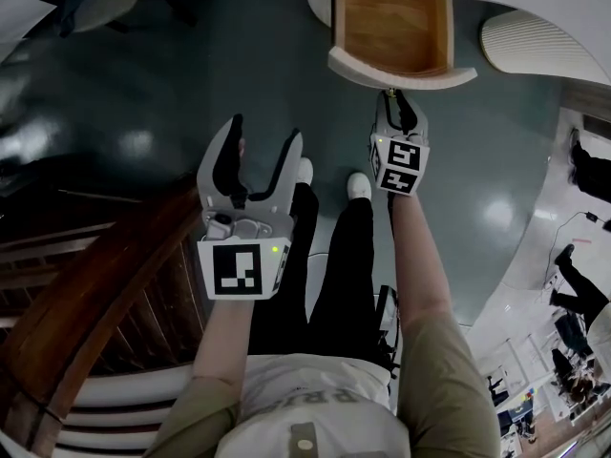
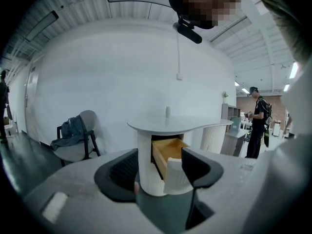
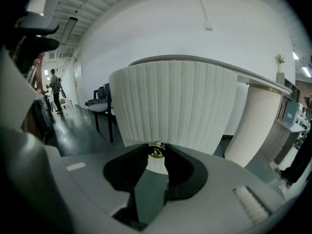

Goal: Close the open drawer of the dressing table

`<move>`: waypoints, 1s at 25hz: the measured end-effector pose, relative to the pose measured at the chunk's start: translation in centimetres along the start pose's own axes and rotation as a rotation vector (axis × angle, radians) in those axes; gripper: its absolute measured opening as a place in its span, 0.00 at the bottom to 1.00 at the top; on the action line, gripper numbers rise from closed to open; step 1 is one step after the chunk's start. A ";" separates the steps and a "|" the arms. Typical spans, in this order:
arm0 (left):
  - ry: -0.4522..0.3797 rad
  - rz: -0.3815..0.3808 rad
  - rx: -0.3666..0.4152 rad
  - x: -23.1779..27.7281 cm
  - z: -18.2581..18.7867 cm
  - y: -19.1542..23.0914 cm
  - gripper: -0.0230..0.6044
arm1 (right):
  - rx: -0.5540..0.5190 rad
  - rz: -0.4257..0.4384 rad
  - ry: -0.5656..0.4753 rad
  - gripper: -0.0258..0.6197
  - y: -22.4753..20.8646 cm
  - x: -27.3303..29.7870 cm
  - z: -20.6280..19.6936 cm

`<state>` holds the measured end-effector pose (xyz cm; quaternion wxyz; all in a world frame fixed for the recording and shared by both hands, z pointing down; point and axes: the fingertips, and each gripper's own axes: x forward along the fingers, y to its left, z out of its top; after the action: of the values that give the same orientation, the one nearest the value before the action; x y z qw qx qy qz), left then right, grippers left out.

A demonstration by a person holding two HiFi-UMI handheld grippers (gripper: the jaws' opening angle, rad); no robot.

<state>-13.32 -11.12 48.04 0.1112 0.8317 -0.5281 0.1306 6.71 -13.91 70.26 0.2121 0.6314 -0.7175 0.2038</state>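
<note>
The dressing table's wooden drawer [image 1: 391, 22] stands pulled out, its white fluted front [image 1: 401, 72] facing me. My right gripper [image 1: 399, 101] reaches that front from below. In the right gripper view its black tips close on the small brass knob [image 3: 157, 151] at the bottom of the fluted front [image 3: 180, 106]. My left gripper [image 1: 258, 151] hangs in the air to the left, apart from the table, jaws open with nothing between them. The left gripper view shows the round table with the open drawer [image 2: 168, 152] a good way beyond the open jaws.
A dark wooden railing [image 1: 86, 303] runs at the lower left. A chair with clothes over it [image 2: 73, 138] stands left of the table, and a white fluted cabinet [image 1: 544, 41] to its right. People [image 2: 256, 121] stand farther right. My feet [image 1: 358, 187] are just before the drawer.
</note>
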 end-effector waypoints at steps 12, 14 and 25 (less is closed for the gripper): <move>-0.003 0.004 0.010 1.0 0.4 0.4 0.50 | 0.007 -0.001 0.001 0.21 -0.6 1.3 0.9; 0.003 0.012 0.007 1.1 0.1 0.5 0.50 | 0.008 0.000 0.004 0.21 -0.7 1.5 1.0; 0.000 0.049 -0.049 1.0 -0.5 0.9 0.50 | 0.002 0.009 0.003 0.21 -1.1 2.5 1.8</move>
<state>-13.78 -12.21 48.88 0.1283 0.8154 -0.5516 0.1203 7.41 -17.11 70.17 0.2114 0.6280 -0.7200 0.2065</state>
